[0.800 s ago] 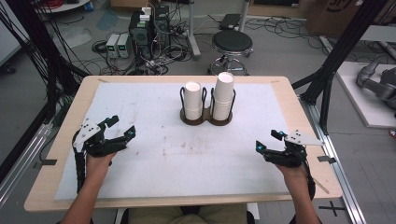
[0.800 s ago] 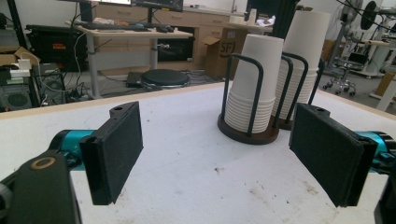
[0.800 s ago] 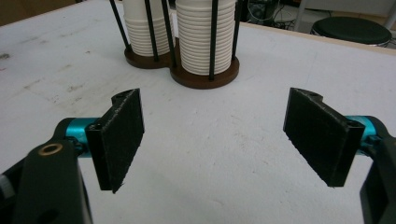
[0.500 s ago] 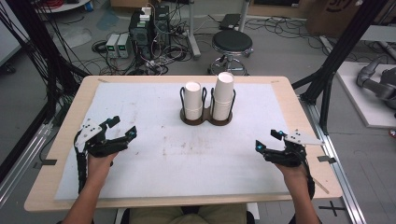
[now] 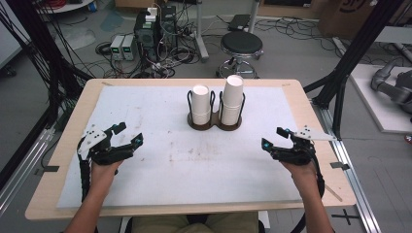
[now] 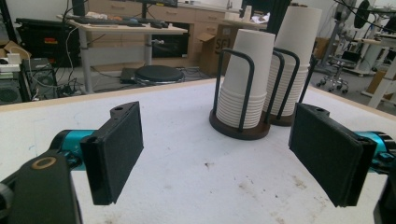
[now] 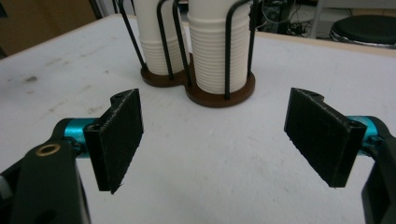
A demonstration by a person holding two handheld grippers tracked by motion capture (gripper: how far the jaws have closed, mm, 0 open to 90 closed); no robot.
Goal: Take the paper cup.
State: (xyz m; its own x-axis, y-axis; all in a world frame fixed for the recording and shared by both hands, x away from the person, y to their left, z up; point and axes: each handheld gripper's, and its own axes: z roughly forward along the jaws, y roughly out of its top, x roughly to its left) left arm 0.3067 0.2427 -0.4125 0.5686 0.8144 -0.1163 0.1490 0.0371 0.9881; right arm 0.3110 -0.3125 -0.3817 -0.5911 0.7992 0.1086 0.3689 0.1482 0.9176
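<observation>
Standing near the counter's (image 5: 63, 160) far edge, a dark wire double rack (image 5: 215, 119) holds white paper cup stacks (image 5: 232, 99); left claw (image 5: 127, 134) and right claw (image 5: 273, 138) gape wide, empty.

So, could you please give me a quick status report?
Left hand-held gripper open, right hand-held gripper open, both empty. Cup stacks upright in holder. Nothing between.

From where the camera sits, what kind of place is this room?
Most likely a robotics lab or workshop: computer boxes and tangled cables on the floor, a black frame around the table, and a robot arm lying nearby.
</observation>
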